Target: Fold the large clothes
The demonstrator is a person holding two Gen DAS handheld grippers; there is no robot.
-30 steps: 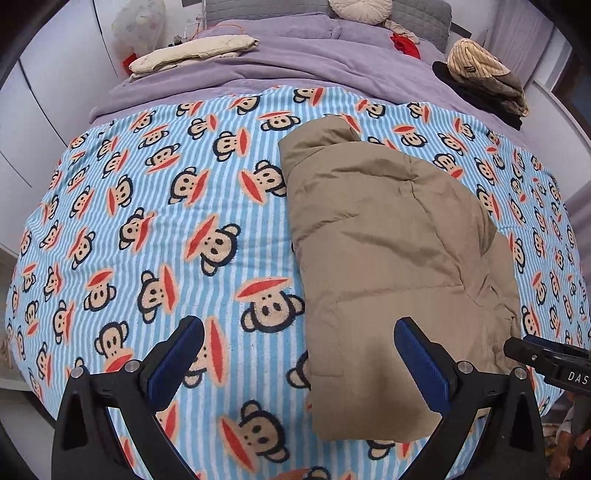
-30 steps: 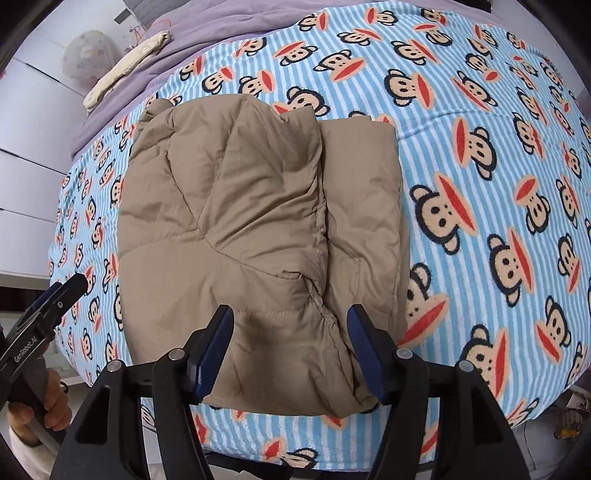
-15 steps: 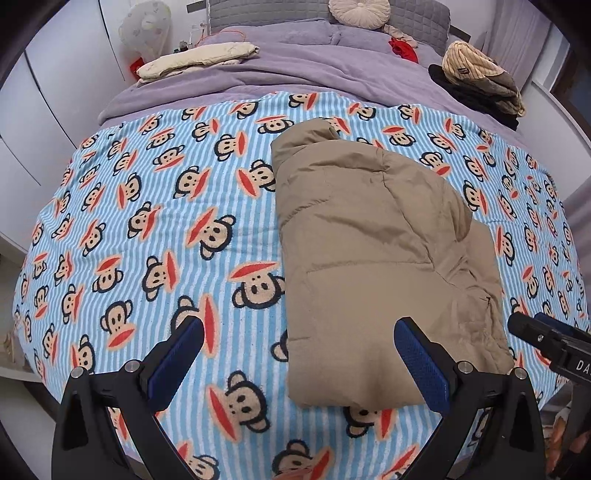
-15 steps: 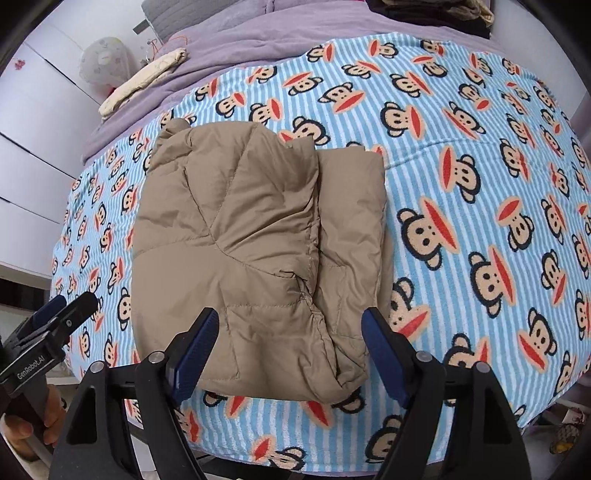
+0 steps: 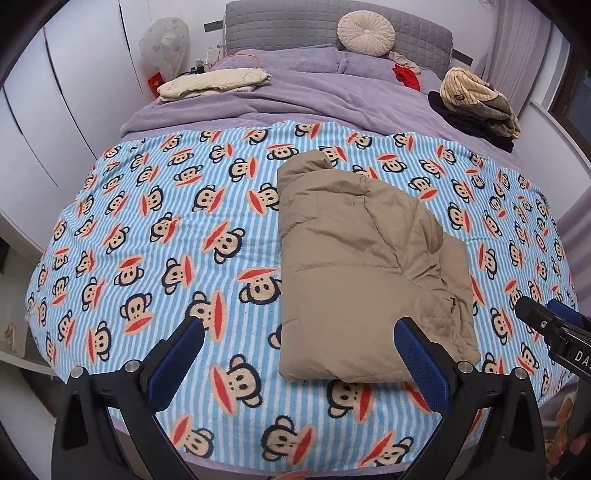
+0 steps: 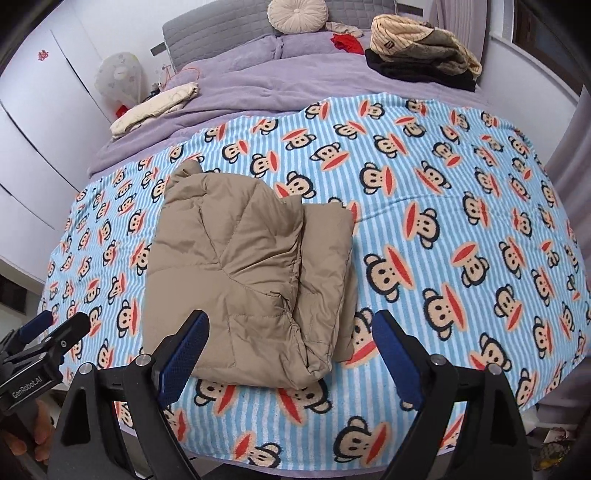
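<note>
The folded jacket (image 5: 354,266) is plain khaki tan. It lies on a blanket (image 5: 155,229) of light blue and white stripes printed all over with monkey faces: dark brown heads, beige faces, red mouths. Farther off the duvet (image 5: 295,103) and pillows are lilac, and the headboard (image 5: 288,29) is quilted grey. A cream bundle (image 5: 210,83) sits far left; far right a tan striped garment (image 5: 476,96) tops what seems a black pile. Both grippers are black with blue pads (image 6: 184,350).
</note>
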